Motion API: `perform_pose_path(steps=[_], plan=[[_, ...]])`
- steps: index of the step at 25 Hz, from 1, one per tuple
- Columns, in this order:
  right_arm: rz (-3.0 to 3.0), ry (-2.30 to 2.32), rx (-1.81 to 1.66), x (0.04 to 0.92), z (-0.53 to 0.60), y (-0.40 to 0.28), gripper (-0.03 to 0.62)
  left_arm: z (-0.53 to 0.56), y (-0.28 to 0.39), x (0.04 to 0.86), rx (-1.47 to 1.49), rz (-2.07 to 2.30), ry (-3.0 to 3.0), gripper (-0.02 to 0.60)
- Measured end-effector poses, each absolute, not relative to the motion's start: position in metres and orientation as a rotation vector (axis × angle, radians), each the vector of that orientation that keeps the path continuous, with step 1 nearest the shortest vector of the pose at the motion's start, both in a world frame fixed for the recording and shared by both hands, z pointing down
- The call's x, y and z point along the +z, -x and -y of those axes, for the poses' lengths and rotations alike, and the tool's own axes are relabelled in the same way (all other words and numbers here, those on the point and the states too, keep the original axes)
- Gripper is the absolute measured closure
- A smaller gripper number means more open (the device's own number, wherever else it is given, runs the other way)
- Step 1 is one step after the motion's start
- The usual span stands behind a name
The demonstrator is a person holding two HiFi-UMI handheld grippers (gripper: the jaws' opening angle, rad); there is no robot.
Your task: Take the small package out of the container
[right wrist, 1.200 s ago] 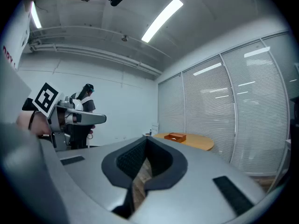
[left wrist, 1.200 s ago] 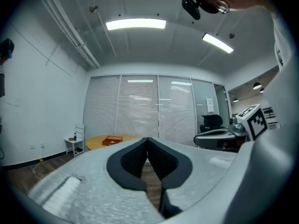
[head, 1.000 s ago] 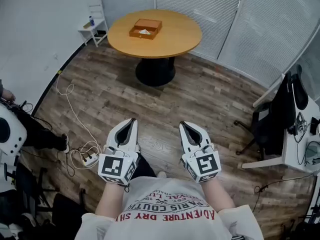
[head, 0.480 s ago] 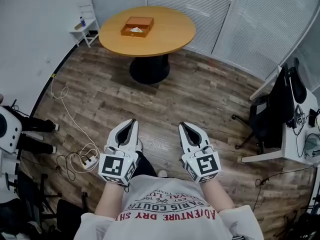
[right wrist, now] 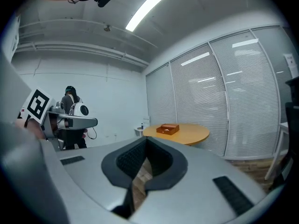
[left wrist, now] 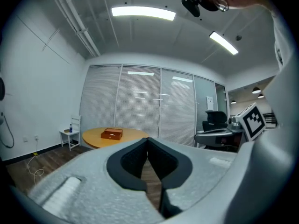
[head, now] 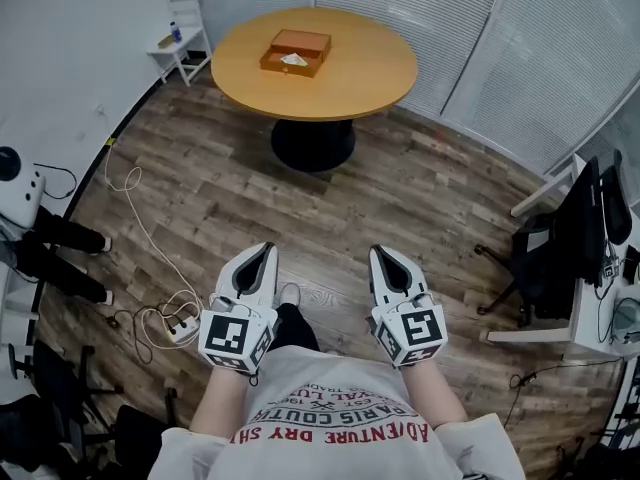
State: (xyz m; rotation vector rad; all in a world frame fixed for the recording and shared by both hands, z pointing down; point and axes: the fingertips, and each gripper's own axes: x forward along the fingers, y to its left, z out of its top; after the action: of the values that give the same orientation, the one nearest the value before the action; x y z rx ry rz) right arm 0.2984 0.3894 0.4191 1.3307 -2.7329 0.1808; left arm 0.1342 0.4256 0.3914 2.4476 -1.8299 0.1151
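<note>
A brown open container [head: 295, 51] sits on a round wooden table [head: 345, 78] far ahead across the room, with a small white package [head: 291, 60] inside it. The same container [left wrist: 111, 134] shows small in the left gripper view, and the container [right wrist: 167, 129] is also in the right gripper view. My left gripper [head: 266, 250] and right gripper [head: 380, 254] are held side by side close to my body, well short of the table. Both are shut with nothing between their jaws.
A small white chair [head: 186, 40] with a bottle stands left of the table. Cables and a power strip [head: 177, 316] lie on the wood floor at the left. A black office chair [head: 565, 243] and a desk stand at the right. A person [right wrist: 71, 120] stands in the right gripper view.
The view has shifted slightly; the table sits a little further right and lower in the frame. Both grippers stay shut and side by side in front of my body.
</note>
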Motion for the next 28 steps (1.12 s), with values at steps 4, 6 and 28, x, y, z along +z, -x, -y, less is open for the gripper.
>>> perform_pose_path(steps=[4, 6, 28], plan=[[2.730, -1.291, 0.180, 0.422, -0.344, -0.251, 0.586, -0.383, -0.081, 0.394, 0.088, 1.871, -2.394, 0.571], [2.724, -1.275, 0.179, 0.423, -0.320, -0.226, 0.586, -0.359, -0.056, 0.395, 0.076, 1.874, -2.381, 0.571], [2.607, -1.333, 0.188, 0.413, -0.093, -0.105, 0.586, -0.132, 0.090, 0.390, 0.054, 1.824, -2.327, 0.571]])
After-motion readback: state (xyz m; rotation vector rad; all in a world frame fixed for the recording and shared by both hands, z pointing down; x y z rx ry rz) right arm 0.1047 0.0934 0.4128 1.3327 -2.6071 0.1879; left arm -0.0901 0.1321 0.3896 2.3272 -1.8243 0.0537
